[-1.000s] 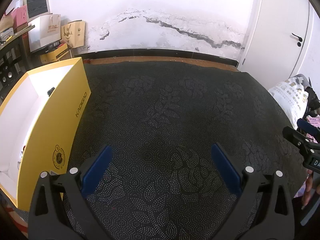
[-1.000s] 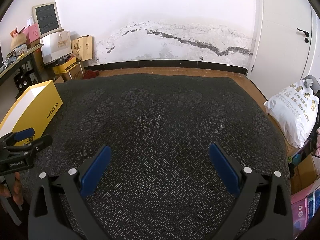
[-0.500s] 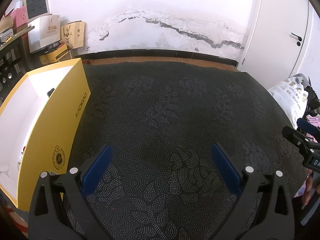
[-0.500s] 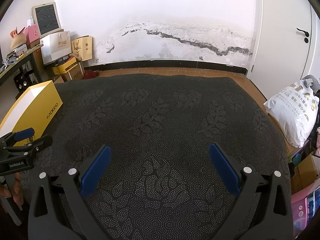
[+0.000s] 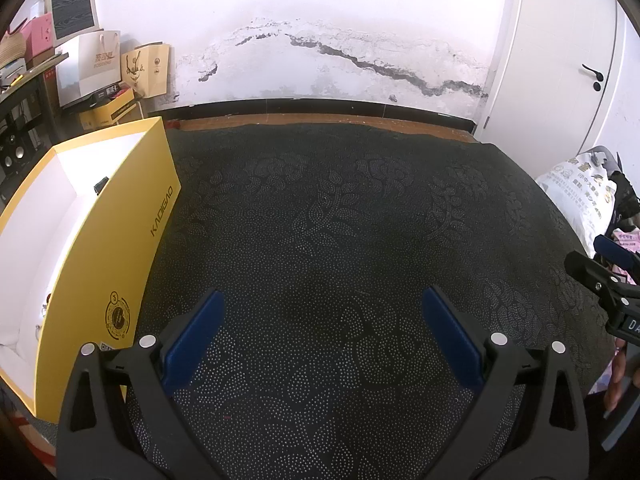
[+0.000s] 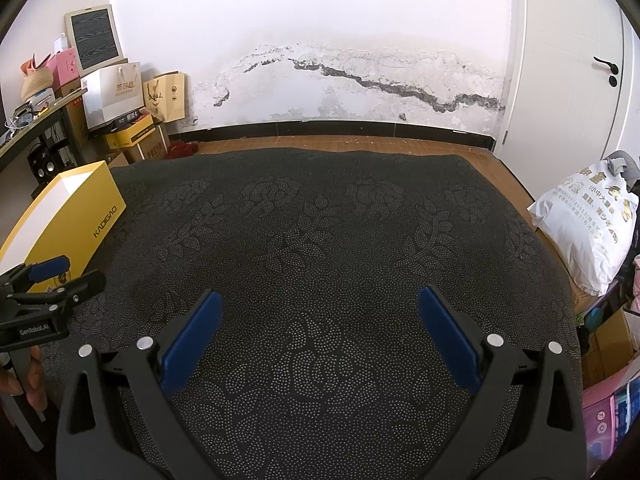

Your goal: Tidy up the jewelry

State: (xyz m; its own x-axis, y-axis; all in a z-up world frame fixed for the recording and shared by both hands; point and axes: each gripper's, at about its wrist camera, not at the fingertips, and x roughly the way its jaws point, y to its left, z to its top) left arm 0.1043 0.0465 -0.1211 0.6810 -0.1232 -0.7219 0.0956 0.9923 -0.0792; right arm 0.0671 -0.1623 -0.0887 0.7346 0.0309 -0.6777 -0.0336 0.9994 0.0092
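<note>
An open yellow box (image 5: 132,248) with a white inside stands at the left of the black patterned cloth (image 5: 340,220); small items lie at its near inner end, too small to name. It also shows in the right wrist view (image 6: 80,208). My left gripper (image 5: 322,304) is open and empty over the cloth, just right of the box. My right gripper (image 6: 318,304) is open and empty over the middle of the cloth. Each gripper shows at the edge of the other's view: the right one (image 5: 612,276), the left one (image 6: 48,280).
A white printed bag (image 6: 588,224) lies off the cloth's right edge. Paper bags and cartons (image 6: 128,112) stand at the far left by the cracked wall. A white door (image 6: 576,60) is at the right. Wooden floor borders the cloth's far edge.
</note>
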